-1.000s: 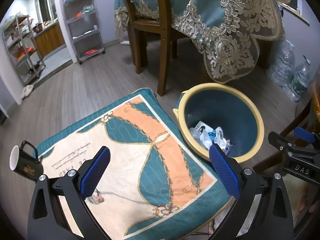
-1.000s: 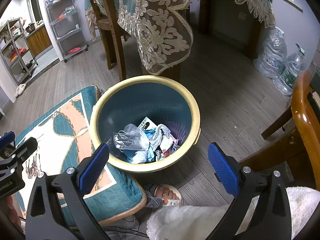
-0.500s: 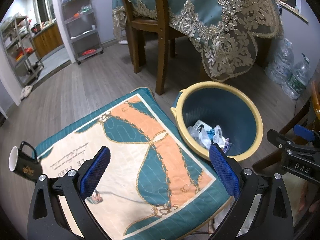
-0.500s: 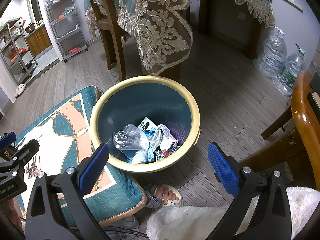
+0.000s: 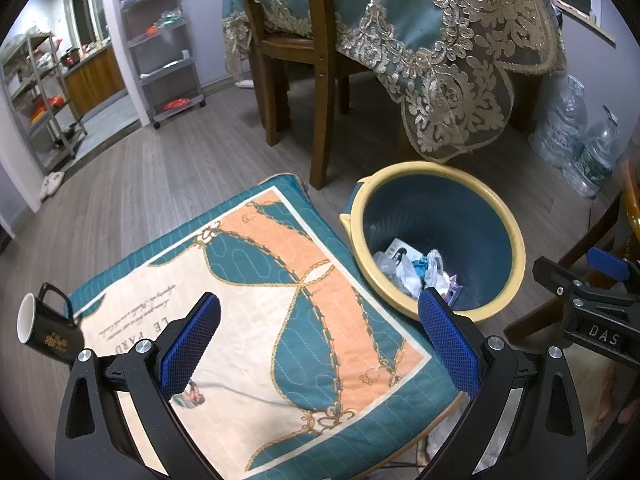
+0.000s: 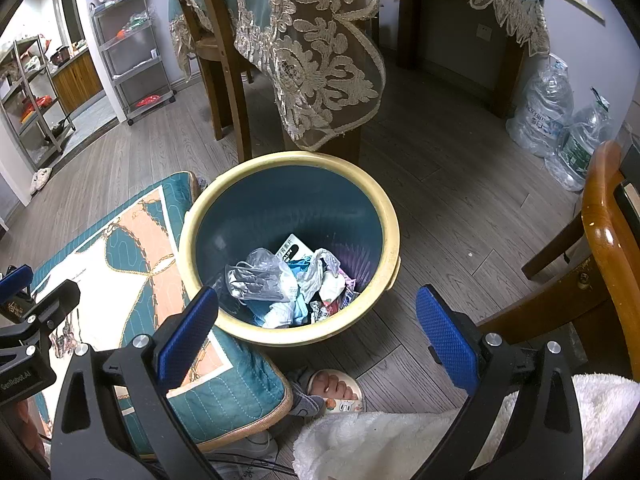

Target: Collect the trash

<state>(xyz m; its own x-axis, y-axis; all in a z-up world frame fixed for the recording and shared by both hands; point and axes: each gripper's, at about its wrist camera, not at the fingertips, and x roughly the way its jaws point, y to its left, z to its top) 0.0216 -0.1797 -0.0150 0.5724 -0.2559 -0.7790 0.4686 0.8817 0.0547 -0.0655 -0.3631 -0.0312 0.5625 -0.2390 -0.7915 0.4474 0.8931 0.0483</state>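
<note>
A blue trash bin with a yellow rim (image 6: 394, 236) stands on the wood floor; it also shows in the left wrist view (image 5: 518, 248). Crumpled plastic, wrappers and paper trash (image 6: 288, 280) lie in its bottom, also seen in the left wrist view (image 5: 416, 268). My left gripper (image 5: 320, 340) is open and empty above a teal and orange cushion (image 5: 248, 304). My right gripper (image 6: 318, 330) is open and empty above the bin's near rim.
A black mug (image 5: 44, 324) lies on its side at the cushion's left edge. A wooden chair (image 5: 304, 52) and a lace-draped table (image 5: 460, 48) stand behind the bin. Plastic water bottles (image 6: 556, 120) sit at right. A wooden chair arm (image 6: 604, 240) and a sandalled foot (image 6: 336, 390) are close.
The left gripper's view has drifted slightly, so the bin and cushion sit a little lower. The right gripper has barely moved. Both jaws stayed open.
</note>
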